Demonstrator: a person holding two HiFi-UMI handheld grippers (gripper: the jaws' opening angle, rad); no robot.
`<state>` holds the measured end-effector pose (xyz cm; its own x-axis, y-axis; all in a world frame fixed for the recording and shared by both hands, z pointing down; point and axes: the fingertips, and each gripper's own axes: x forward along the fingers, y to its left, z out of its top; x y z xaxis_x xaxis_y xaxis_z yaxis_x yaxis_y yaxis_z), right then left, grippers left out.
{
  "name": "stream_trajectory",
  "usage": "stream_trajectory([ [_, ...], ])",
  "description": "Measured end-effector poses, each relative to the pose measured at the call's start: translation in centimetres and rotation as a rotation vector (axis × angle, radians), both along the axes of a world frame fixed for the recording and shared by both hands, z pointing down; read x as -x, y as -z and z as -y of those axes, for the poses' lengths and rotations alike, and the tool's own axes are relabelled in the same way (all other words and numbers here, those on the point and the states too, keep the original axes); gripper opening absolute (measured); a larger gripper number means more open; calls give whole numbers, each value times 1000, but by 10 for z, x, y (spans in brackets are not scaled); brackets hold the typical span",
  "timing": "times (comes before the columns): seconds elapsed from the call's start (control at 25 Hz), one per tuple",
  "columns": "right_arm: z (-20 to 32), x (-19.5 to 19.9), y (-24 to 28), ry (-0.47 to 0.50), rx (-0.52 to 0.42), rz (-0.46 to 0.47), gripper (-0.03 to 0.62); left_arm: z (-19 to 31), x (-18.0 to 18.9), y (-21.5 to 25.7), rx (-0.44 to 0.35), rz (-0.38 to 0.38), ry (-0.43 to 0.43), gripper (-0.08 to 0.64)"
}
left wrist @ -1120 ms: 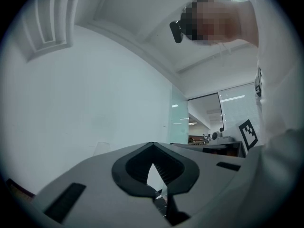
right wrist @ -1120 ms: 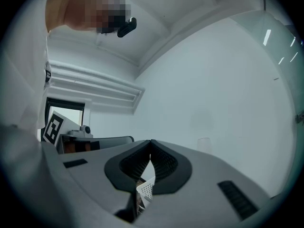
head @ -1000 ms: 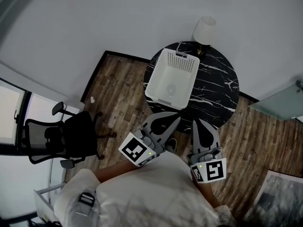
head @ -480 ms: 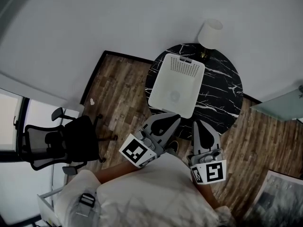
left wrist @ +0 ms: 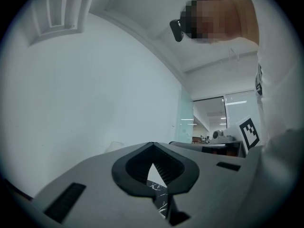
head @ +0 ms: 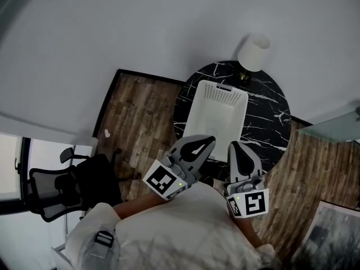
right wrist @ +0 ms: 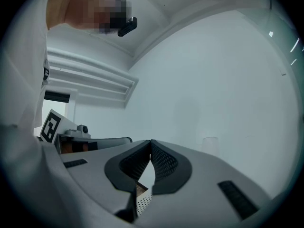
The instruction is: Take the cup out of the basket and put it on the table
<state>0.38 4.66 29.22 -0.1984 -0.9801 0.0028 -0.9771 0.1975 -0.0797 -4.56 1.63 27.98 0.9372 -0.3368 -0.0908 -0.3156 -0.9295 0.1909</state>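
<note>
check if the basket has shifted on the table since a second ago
No. The basket keeps its place on the table, far end just short of the lamp; only the view has shifted.

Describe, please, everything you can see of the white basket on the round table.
The white rectangular plastic basket stands upright on the round black marble-patterned table, towards its left side, long axis pointing away from the person. The far end wall is perforated, with a handle slot at the rim. Inside, no cup can be made out. Only the table visibly touches it.
</note>
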Motion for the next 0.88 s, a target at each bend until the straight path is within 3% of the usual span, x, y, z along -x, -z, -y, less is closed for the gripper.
stream_trajectory([
  [0.36, 41, -3, -1, -34, 10, 0, 8, 43, -4, -1, 8, 16, -34, 6],
  [0.88, 50, -36, 0, -31, 35, -20, 8, 51, -35, 2, 9, 43, -35, 6],
])
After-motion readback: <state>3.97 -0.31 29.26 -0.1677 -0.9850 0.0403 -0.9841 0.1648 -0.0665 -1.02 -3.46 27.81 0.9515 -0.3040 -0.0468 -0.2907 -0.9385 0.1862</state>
